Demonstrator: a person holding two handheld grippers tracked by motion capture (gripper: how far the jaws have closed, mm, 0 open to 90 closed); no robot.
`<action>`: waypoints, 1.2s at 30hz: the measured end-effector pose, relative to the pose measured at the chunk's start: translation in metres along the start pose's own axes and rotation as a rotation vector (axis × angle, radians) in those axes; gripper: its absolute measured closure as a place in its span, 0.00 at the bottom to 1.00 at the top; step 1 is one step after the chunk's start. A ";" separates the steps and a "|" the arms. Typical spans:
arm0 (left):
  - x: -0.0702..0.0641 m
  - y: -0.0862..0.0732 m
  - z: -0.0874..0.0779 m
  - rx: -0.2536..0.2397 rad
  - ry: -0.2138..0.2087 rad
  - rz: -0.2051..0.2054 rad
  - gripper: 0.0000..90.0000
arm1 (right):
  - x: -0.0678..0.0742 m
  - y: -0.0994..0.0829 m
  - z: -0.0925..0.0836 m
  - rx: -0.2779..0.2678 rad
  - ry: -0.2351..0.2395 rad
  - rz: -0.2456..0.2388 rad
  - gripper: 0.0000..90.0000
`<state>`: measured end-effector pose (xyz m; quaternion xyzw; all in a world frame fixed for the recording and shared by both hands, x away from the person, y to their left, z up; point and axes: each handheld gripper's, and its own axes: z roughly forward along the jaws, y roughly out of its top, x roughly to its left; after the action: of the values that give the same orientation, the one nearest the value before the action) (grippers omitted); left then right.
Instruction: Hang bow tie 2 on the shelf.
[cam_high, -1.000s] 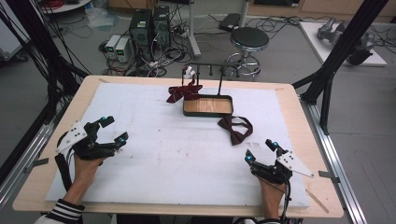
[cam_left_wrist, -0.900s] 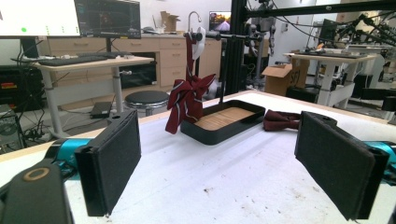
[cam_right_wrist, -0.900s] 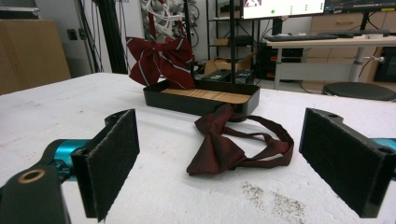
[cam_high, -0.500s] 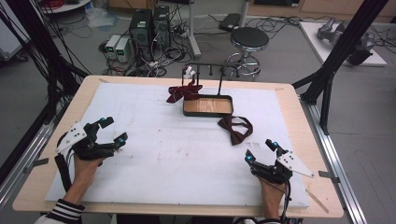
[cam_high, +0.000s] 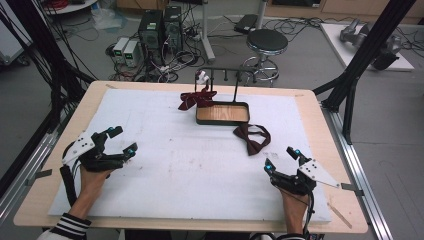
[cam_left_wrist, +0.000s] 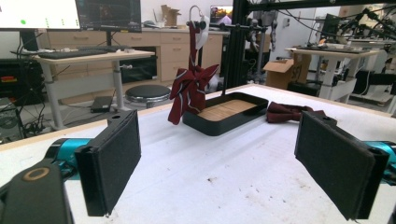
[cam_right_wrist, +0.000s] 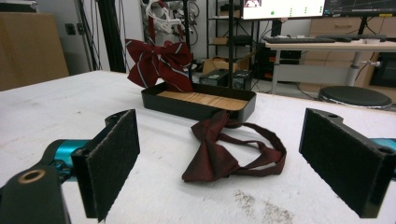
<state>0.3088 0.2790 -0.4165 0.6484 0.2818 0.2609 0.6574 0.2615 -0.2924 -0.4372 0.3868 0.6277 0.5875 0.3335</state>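
High view, left to right: the left gripper (cam_high: 119, 141) rests on the near-left part of the white surface (cam_high: 165, 170), fingers released and spread wide, nothing between them. The striped bow tie (cam_high: 197, 98) hangs from the black rack (cam_high: 226, 75) at the far edge of the wooden-floored tray (cam_high: 222, 113), its lower folds draping toward the tray's left rim. The plain bow tie (cam_high: 252, 138) lies flat on the surface just off the tray's near-right corner. The right gripper (cam_high: 282, 159) sits at the near right, fingers likewise released and empty.

Hazards, judged from this layout:
- The plain bow tie's neck strap loops loosely behind the bow. A grasp on the strap alone would likely let the bow dangle and swing.
- Its far end lies close against the tray wall. A forward reach that overshoots could nudge the tray and disturb the rack and the hanging tie.
- The fabric is thin and flat. Fingers closing too high would probably slip over it.

Position relative to the fingers: in the right gripper view, the plain bow tie (cam_right_wrist: 219, 154) lies ahead of the open fingers (cam_right_wrist: 343, 163), roughly centred between them, near but not touching. In the left gripper view it (cam_left_wrist: 289, 112) lies well apart, beyond the tray.
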 end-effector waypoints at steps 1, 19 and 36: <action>0.000 0.000 0.000 0.001 0.001 0.001 0.16 | 0.000 0.002 0.000 0.001 0.002 -0.002 0.13; -0.001 -0.003 0.002 0.014 -0.006 0.000 0.16 | -0.005 0.045 0.020 0.096 0.019 -0.058 0.13; 0.000 -0.004 0.001 0.017 -0.003 -0.005 0.16 | -0.012 0.070 0.058 0.236 0.056 -0.107 0.13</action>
<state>0.3092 0.2781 -0.4206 0.6536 0.2847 0.2560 0.6529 0.3245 -0.2739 -0.3733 0.3730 0.7212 0.5015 0.2988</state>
